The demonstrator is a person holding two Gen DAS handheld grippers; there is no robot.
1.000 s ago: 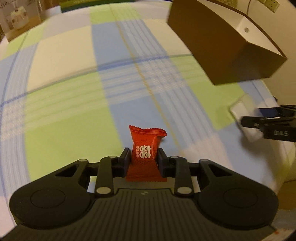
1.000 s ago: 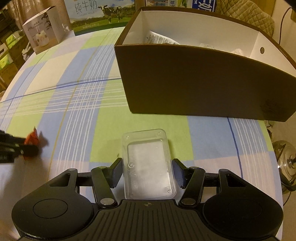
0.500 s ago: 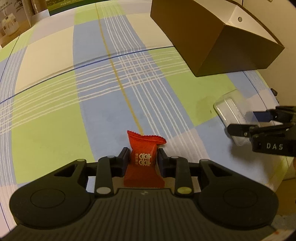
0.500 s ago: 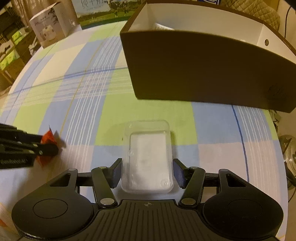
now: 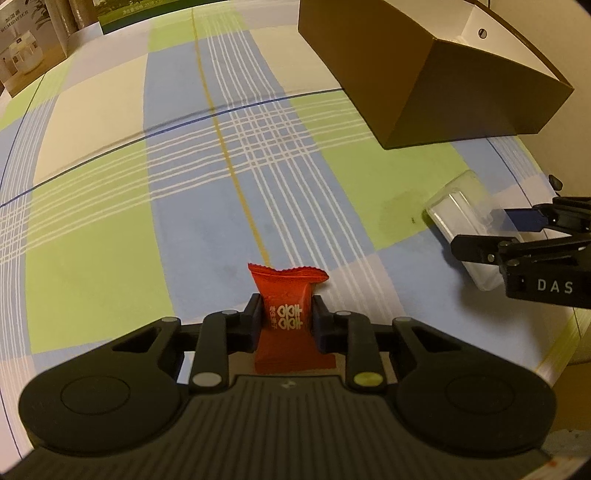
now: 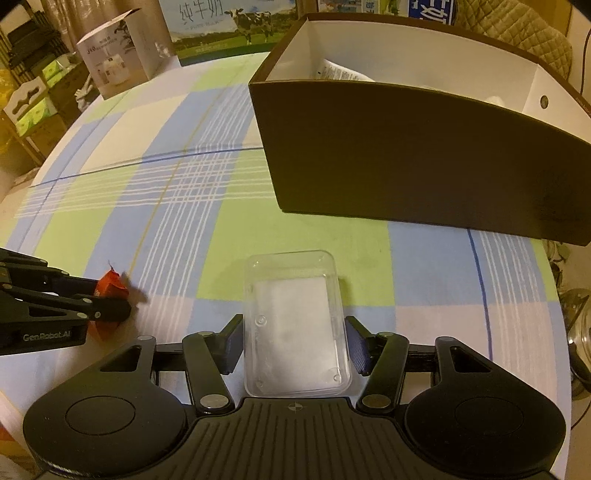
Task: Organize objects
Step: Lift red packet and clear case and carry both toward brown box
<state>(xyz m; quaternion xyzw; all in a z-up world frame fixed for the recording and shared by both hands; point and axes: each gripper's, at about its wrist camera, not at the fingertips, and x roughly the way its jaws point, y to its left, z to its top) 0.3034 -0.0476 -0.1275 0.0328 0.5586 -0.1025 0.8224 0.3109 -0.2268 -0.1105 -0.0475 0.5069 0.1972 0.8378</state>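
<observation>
My left gripper is shut on a red candy packet with white characters, held just above the checked tablecloth. It also shows in the right wrist view at the left. My right gripper is shut on a clear plastic case with a white insert, low over the cloth. The case also shows in the left wrist view, with the right gripper around it. A brown cardboard box with a white inside stands open behind it, with packets lying in it.
The round table has a blue, green and white checked cloth. A white product box and a milk carton case stand at the far edge. The table's right edge is close to the right gripper.
Both grippers have drawn back and down towards the near edge with their objects. The brown box now looks farther away in both views.
</observation>
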